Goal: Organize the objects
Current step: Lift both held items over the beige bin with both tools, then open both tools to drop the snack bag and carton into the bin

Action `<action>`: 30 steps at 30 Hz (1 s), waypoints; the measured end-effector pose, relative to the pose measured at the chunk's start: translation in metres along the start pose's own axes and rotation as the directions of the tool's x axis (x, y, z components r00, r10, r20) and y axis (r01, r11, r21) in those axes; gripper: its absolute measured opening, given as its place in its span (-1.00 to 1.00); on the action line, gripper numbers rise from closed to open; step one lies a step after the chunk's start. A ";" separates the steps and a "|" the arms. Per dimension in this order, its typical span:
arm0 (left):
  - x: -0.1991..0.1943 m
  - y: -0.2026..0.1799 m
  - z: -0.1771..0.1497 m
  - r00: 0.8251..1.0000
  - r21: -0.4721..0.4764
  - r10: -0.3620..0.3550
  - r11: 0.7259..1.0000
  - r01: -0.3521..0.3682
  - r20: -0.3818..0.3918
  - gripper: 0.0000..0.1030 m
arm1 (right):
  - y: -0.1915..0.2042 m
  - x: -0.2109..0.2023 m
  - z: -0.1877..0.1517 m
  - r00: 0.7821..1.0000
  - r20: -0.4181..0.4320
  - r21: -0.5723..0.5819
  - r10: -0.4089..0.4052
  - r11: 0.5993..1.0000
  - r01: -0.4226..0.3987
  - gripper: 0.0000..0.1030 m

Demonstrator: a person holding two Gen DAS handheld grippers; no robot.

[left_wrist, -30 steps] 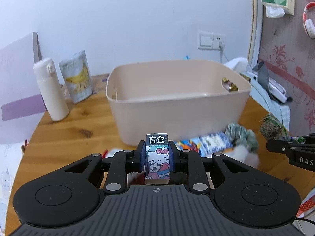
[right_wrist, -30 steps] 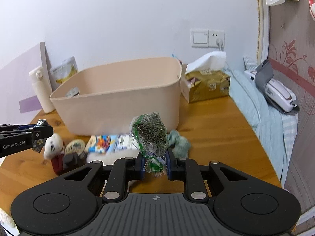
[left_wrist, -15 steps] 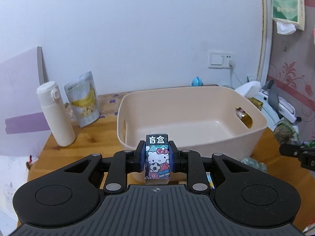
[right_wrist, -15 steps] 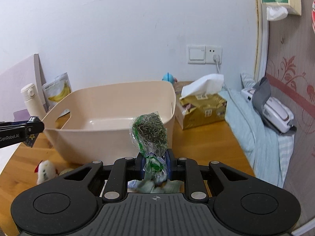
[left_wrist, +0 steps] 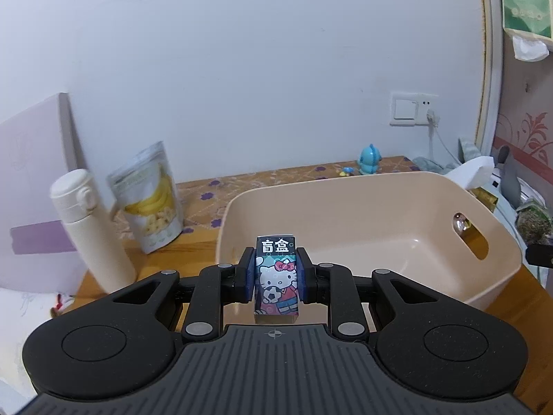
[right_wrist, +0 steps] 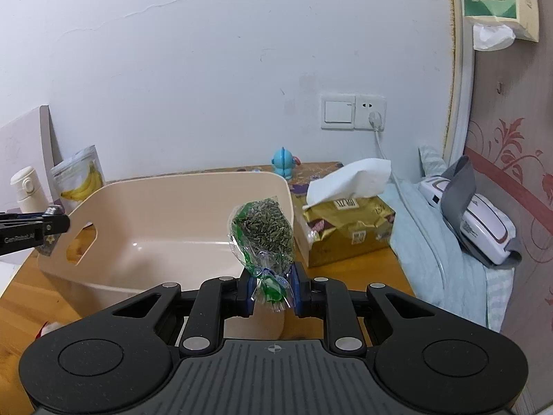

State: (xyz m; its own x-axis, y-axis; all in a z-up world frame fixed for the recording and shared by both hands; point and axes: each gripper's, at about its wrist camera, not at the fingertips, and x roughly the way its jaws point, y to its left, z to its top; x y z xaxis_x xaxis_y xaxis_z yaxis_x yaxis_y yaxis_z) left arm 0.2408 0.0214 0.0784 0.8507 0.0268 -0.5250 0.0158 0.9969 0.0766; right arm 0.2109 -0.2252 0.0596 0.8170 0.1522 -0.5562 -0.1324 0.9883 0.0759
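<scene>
A beige plastic bin point(left_wrist: 501, 287) with handle slots stands on the wooden table, its inside bare in both views point(right_wrist: 172, 186). My left gripper point(left_wrist: 275, 276) is shut on a small cartoon-cat box point(left_wrist: 275, 278), held upright above the bin's near left rim. My right gripper point(right_wrist: 270, 288) is shut on the twisted end of a clear bag of green dried herbs point(right_wrist: 264, 231), raised over the bin's near right corner. The left gripper's tip point(right_wrist: 34, 230) shows at the left edge of the right wrist view, by the bin's handle slot.
A white flask point(left_wrist: 91, 228) and a banana-chip pouch point(left_wrist: 152, 204) stand left of the bin. A blue toy figure point(left_wrist: 369, 160) sits behind it. A gold tissue box point(right_wrist: 349, 228) lies right of the bin, then bedding with a white and grey device point(right_wrist: 484, 228).
Both grippers rose from table level, where loose items lay in front of the bin, to above its rim. Each kept its hold on its object.
</scene>
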 end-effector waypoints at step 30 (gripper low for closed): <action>0.112 -0.025 0.014 0.963 0.019 -0.084 0.996 0.091 -0.255 -0.54 | 0.050 0.086 0.022 0.987 -0.162 -0.168 0.014 0.985 -0.042 -0.61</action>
State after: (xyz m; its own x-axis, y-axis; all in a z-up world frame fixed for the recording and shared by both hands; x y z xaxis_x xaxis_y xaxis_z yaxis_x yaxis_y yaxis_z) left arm 0.3427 -0.0016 0.0296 0.6839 -0.0386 -0.7285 0.1037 0.9936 0.0447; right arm 0.2869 -0.1625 0.0339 0.7131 0.1624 -0.6819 -0.2592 0.9649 -0.0413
